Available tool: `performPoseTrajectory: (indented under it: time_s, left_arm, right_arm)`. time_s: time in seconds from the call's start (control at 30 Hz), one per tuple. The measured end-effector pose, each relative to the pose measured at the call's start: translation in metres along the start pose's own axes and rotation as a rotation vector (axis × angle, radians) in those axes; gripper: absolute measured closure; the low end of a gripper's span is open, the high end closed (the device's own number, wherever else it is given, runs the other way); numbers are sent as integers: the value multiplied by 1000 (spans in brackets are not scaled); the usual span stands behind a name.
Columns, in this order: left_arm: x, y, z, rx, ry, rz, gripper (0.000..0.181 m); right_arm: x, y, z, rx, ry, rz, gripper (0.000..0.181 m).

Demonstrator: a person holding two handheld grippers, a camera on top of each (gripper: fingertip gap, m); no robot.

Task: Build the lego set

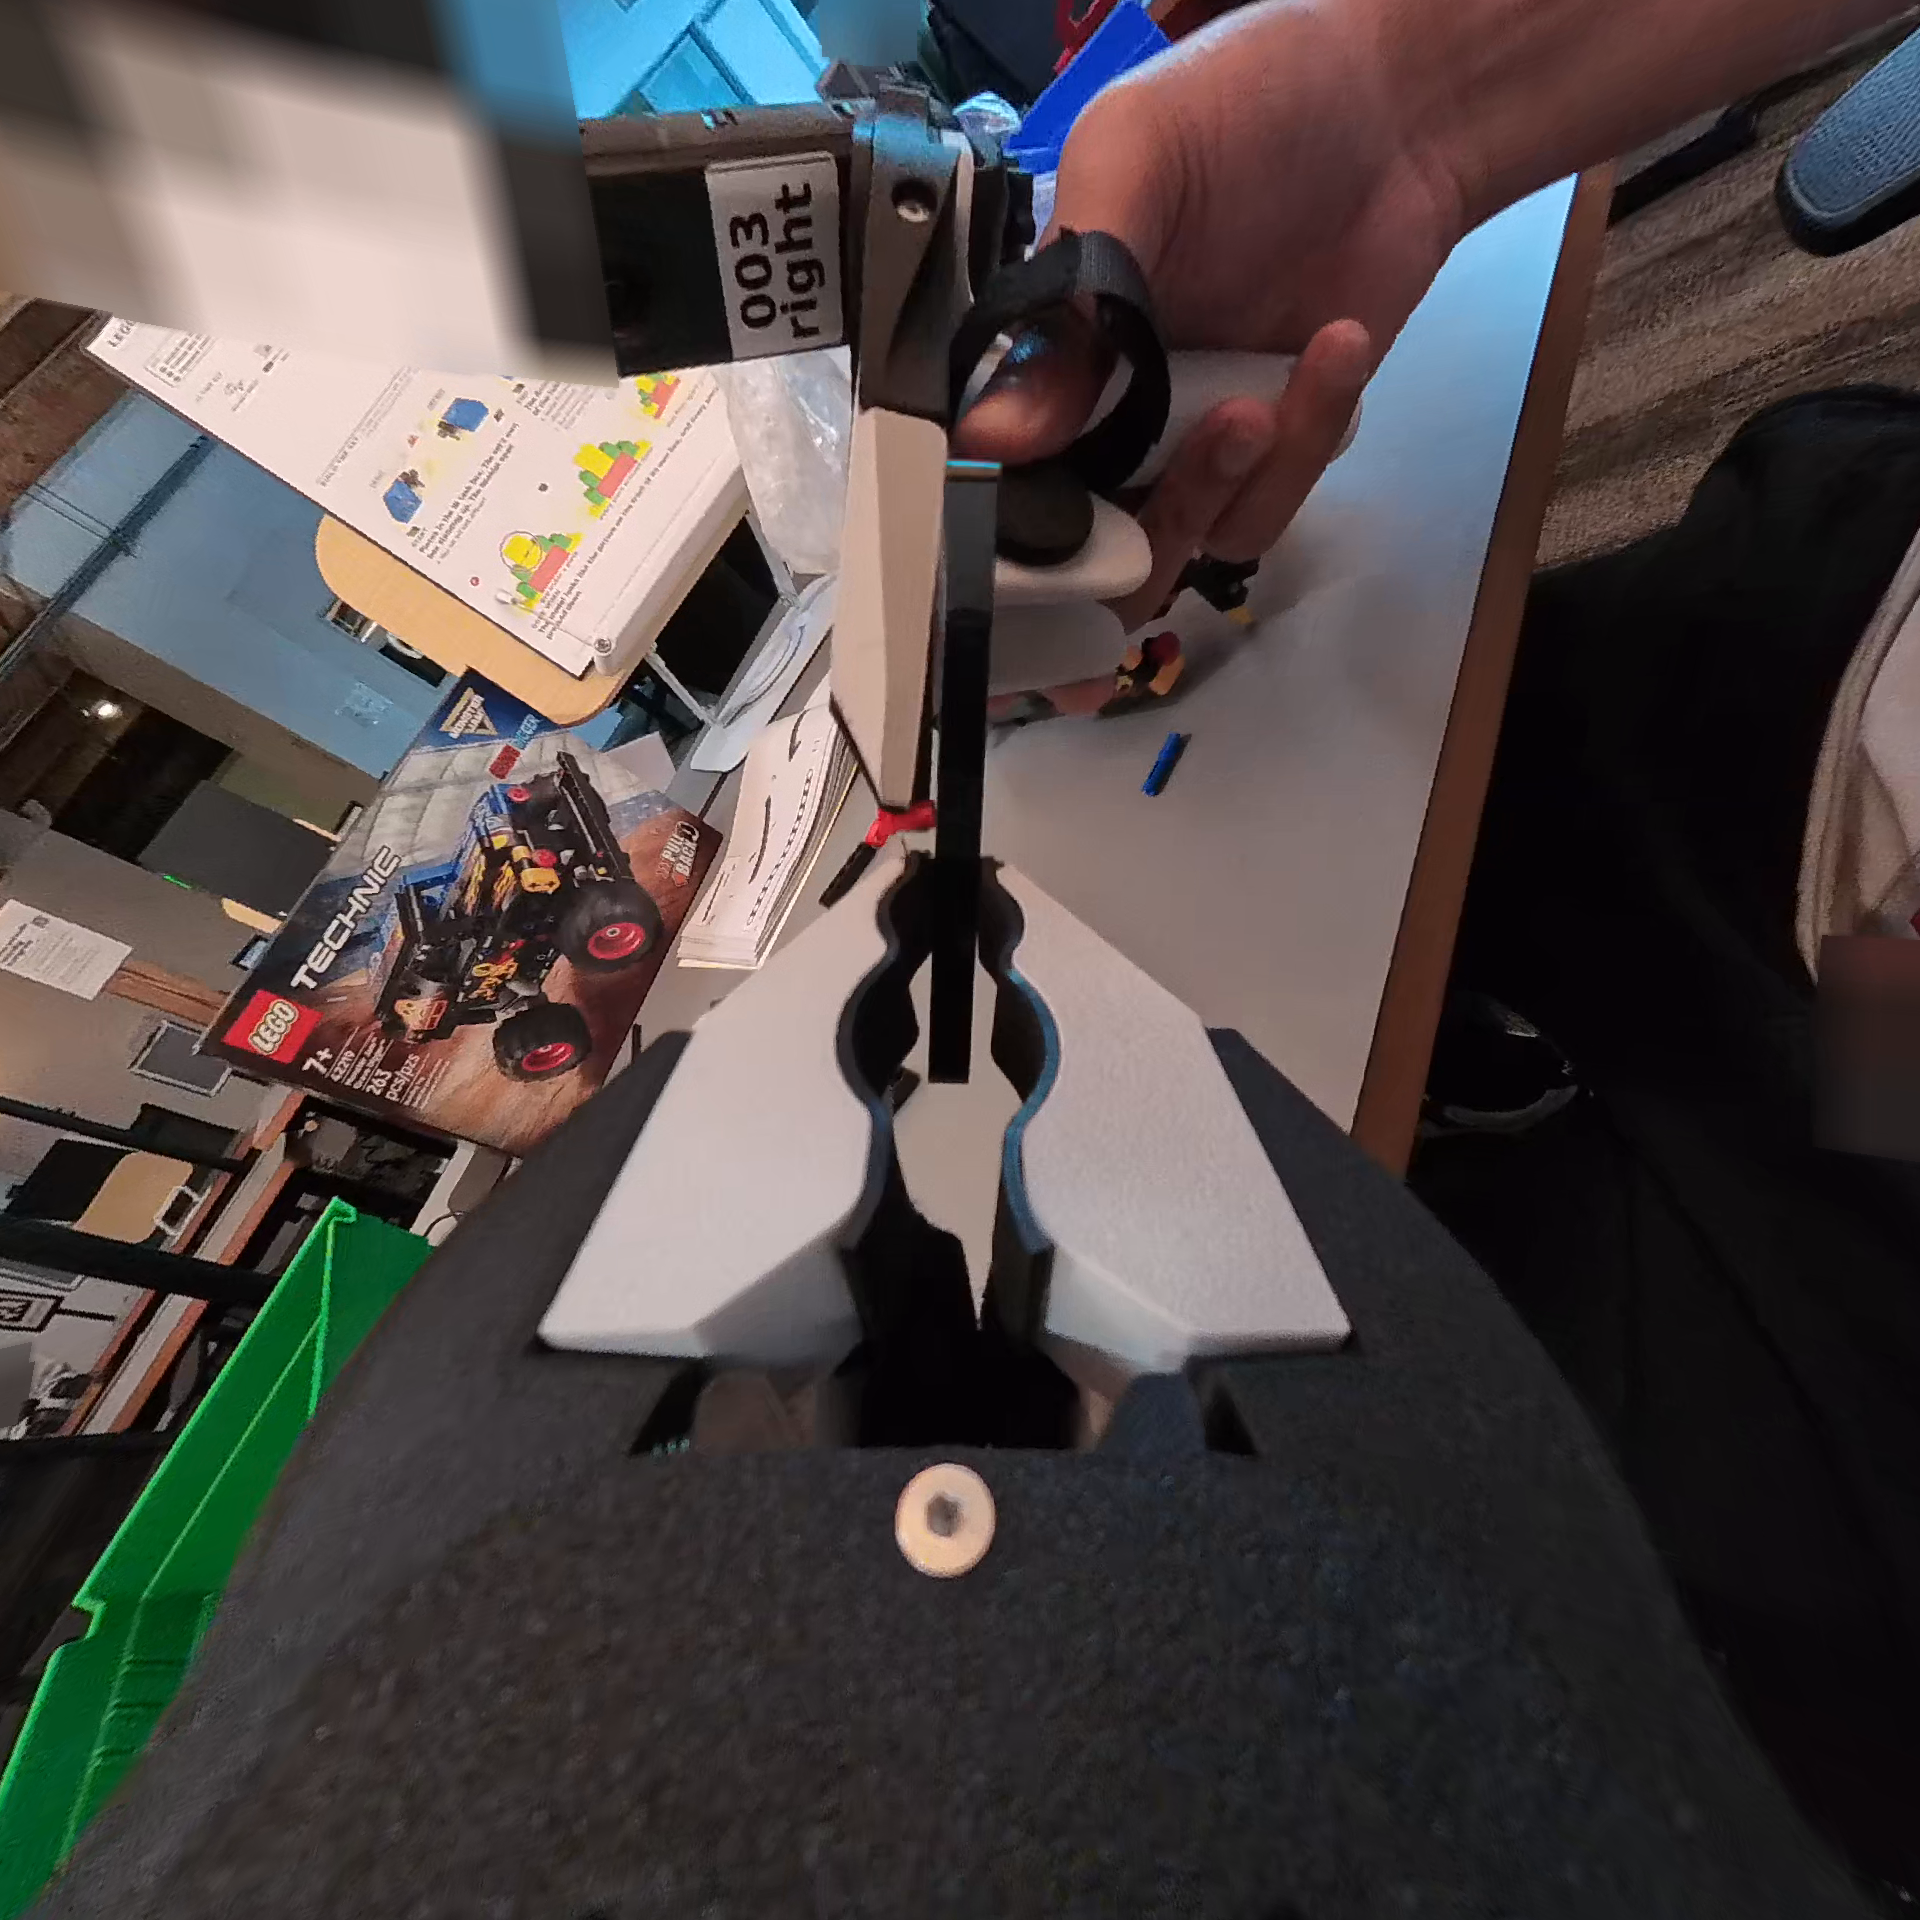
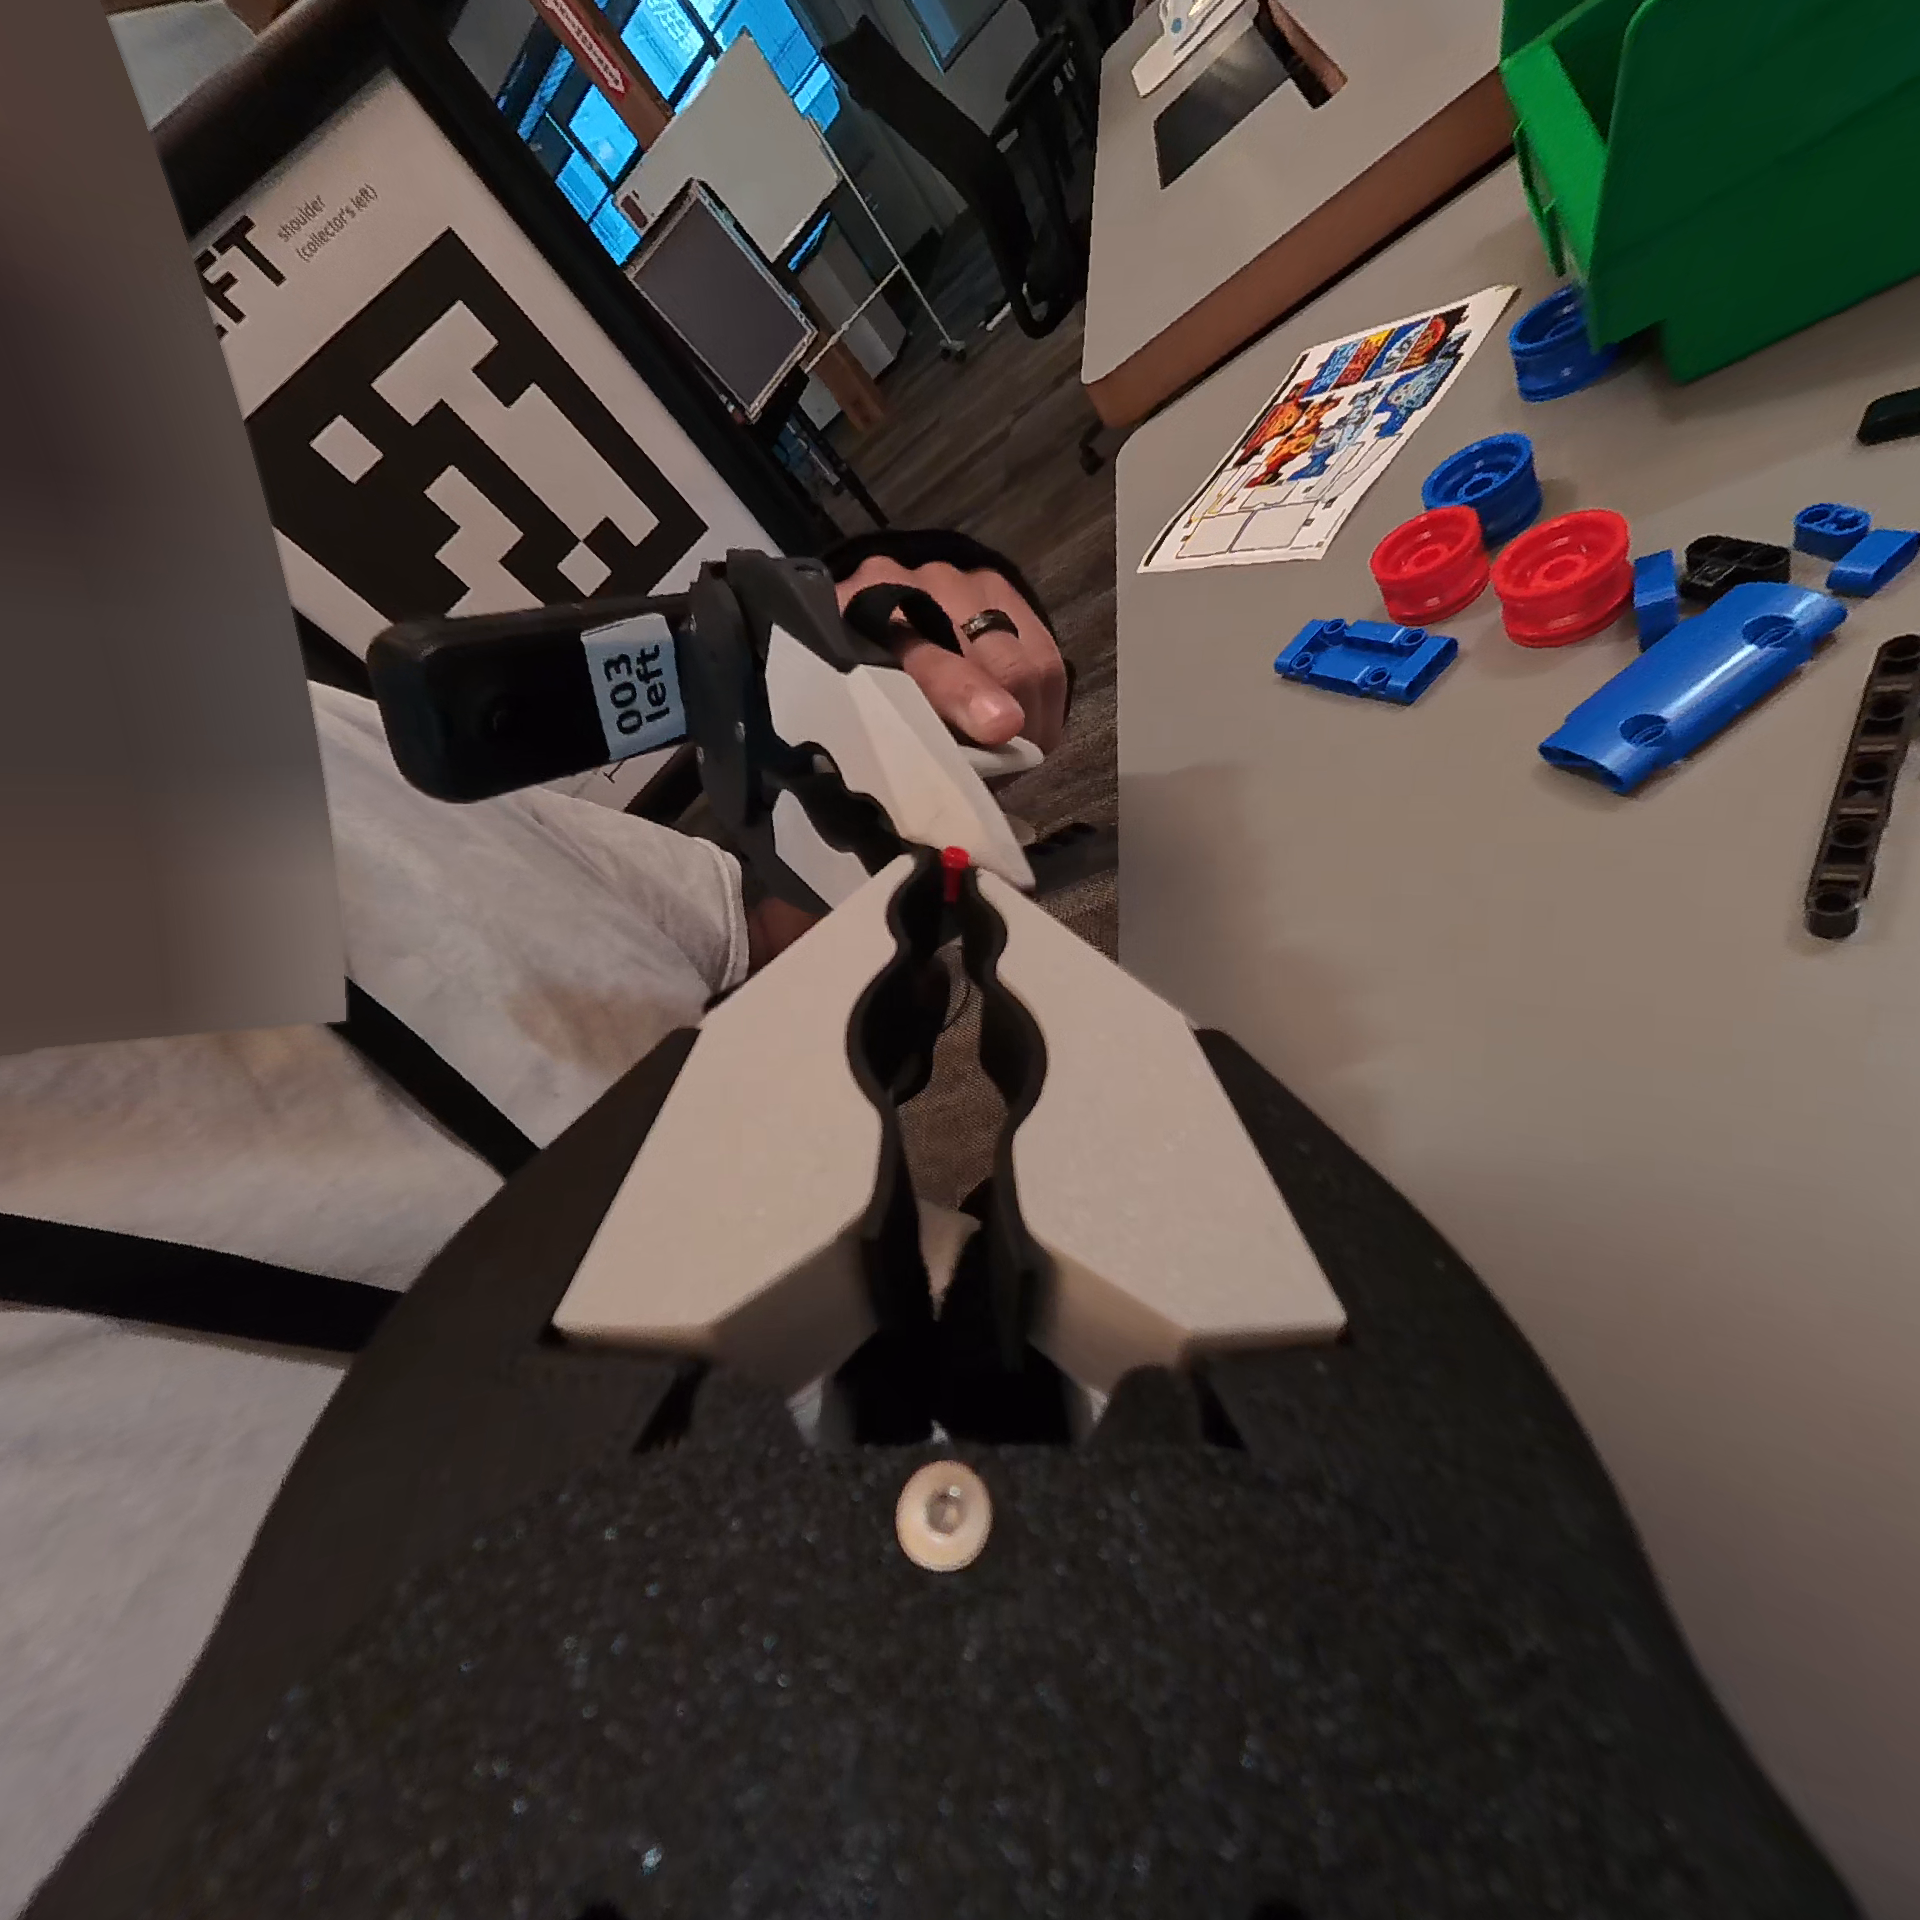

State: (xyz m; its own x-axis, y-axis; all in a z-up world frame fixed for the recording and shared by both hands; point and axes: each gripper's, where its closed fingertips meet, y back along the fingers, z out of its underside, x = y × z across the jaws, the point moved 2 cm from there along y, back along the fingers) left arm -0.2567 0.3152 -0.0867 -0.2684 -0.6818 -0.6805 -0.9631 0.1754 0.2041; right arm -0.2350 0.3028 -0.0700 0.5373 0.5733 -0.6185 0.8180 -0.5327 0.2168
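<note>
Two handheld grippers meet tip to tip above the edge of a grey table (image 2: 1351,1039). In the left wrist view, the left gripper (image 1: 948,883) fills the foreground, its white fingers (image 1: 769,1122) closed on a long black beam (image 1: 956,831) that runs up between them. Just past its tips, the right gripper (image 1: 902,805) comes down from above, held by a hand (image 1: 1226,312); its jaws pinch a small red pin (image 1: 899,823) right beside the beam.

In the right wrist view, the right gripper (image 2: 951,878) shows its fingers drawn together on the red pin (image 2: 953,862), which pokes out at the tips. The left gripper (image 2: 997,862) sits just beyond, almost touching, with a hand (image 2: 966,665) behind it over the floor.

Farther off on the table lie loose parts: a blue curved panel (image 2: 1694,686), a blue flat piece (image 2: 1366,660), a black holed beam (image 2: 1865,790), two red wheel hubs (image 2: 1501,577), two blue wheel hubs (image 2: 1481,483) and a sticker sheet (image 2: 1330,426). A green bin (image 2: 1745,177) stands at the far corner. In the left wrist view, the set's box (image 1: 468,935) and an instruction sheet (image 1: 468,457) lie farther back.
</note>
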Motion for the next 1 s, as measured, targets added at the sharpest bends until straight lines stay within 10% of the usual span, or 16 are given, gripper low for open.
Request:
performPoseTrajectory:
  time_s: [0.77, 1.0]
  left_arm:
    - [3, -3, 9, -80, -35, 19, 175]
    - [5, -11, 22, -111, -49, 23, 175]
  right_arm:
    - [8, 2, 9, -126, -1, 108, 181]
    - [36, 11, -1, -144, 71, 346, 180]
